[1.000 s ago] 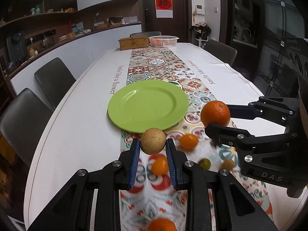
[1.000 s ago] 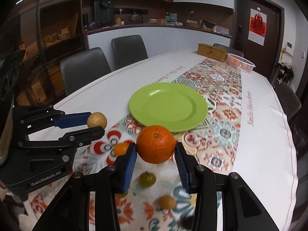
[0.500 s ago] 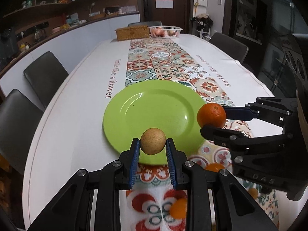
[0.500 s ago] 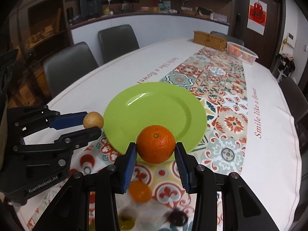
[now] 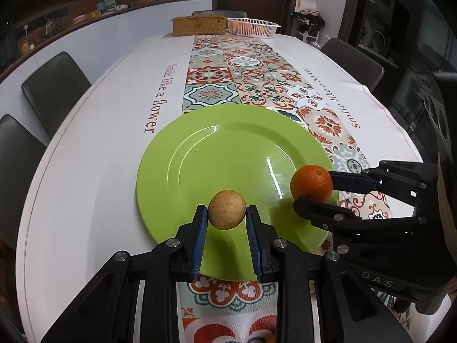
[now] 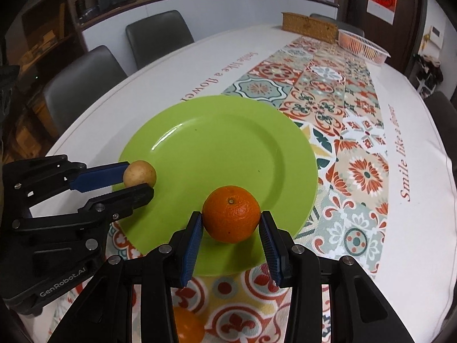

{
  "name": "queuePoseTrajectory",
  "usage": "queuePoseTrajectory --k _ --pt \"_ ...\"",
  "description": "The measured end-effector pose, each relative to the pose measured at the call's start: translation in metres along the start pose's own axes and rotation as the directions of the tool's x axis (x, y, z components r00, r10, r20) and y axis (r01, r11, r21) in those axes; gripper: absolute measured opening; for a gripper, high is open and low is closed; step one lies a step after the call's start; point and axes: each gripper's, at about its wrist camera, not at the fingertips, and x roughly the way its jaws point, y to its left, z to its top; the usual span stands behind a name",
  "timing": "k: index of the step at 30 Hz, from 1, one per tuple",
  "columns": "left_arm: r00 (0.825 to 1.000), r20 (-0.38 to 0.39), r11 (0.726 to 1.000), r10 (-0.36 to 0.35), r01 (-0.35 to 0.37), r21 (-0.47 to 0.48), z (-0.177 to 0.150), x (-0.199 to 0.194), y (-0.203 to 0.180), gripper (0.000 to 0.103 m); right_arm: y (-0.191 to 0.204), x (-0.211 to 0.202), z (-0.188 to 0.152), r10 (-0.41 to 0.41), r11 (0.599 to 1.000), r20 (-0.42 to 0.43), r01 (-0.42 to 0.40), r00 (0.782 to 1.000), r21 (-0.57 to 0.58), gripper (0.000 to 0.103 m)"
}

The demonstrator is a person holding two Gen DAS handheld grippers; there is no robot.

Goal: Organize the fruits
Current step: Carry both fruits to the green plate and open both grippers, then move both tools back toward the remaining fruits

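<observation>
So we've got both hands busy here; our left gripper (image 5: 227,223) is clamped on a small tan round fruit (image 5: 226,209), speckled skin, pinched right between the blue pads, and it's hanging over the near edge of the green plate (image 5: 228,148); from the other camera the same fruit (image 6: 139,173) sits at the plate's left rim, left gripper (image 6: 137,184) reaching in from the side.

Our right gripper (image 6: 231,230) is closed on an orange (image 6: 231,213), stem dimple facing up toward the camera, blue pads pressed against both sides; it's over the near part of the green plate (image 6: 217,143) too; in the left view that orange (image 5: 311,183) is above the plate's right rim, with the right gripper (image 5: 314,190) coming in from the right. We honestly can't tell whether either fruit is touching the plate or just floating above it.

The plate itself has nothing lying on it, just some glare; it sits half on the patterned table runner (image 5: 257,80) and half on the white tablecloth (image 5: 94,148) with the "Smile like a flower" lettering. One more orange fruit (image 6: 187,327) is on the runner down below our right gripper, mostly hidden by the fingers. Far end of the table: a wicker box (image 5: 199,25) and a white basket (image 5: 252,26) side by side; dark chairs (image 5: 55,85) around the edge.
</observation>
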Motion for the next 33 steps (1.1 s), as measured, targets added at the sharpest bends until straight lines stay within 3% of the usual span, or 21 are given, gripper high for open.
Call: queuePoseTrajectory --k 2,4,9,12,18,23,33 --pt "1.000 0.000 1.000 0.000 0.000 0.000 0.001 0.000 0.000 0.031 0.000 0.001 0.000 0.006 1.000 -0.004 -0.005 1.000 0.005 0.042" --pt "1.000 0.006 1.000 0.008 -0.008 0.002 0.001 -0.003 -0.001 0.041 -0.001 0.001 0.000 0.008 1.000 -0.002 -0.008 1.000 0.011 0.042" --pt "0.998 0.027 0.998 0.058 -0.058 -0.003 -0.003 -0.018 -0.002 0.043 -0.002 -0.009 -0.006 0.010 1.000 0.014 -0.010 1.000 0.014 0.043" --pt "0.997 0.055 0.998 0.060 -0.058 -0.028 -0.008 -0.035 -0.002 0.051 -0.001 -0.021 -0.009 -0.003 1.000 0.042 0.003 0.999 0.005 0.045" --pt "0.991 0.099 0.995 0.094 -0.091 -0.033 -0.018 -0.070 -0.011 0.051 0.004 -0.057 -0.019 -0.016 1.000 0.110 0.016 0.994 -0.004 0.045" --pt "0.978 0.146 0.989 0.148 -0.150 0.003 -0.030 -0.101 -0.028 0.055 0.007 -0.091 -0.034 -0.028 1.000 0.174 0.029 0.984 -0.005 0.054" --pt "0.975 0.194 0.994 0.111 -0.112 -0.008 -0.060 -0.155 -0.057 0.064 0.016 -0.149 -0.071 -0.054 0.998 0.255 0.055 0.965 0.002 0.061"
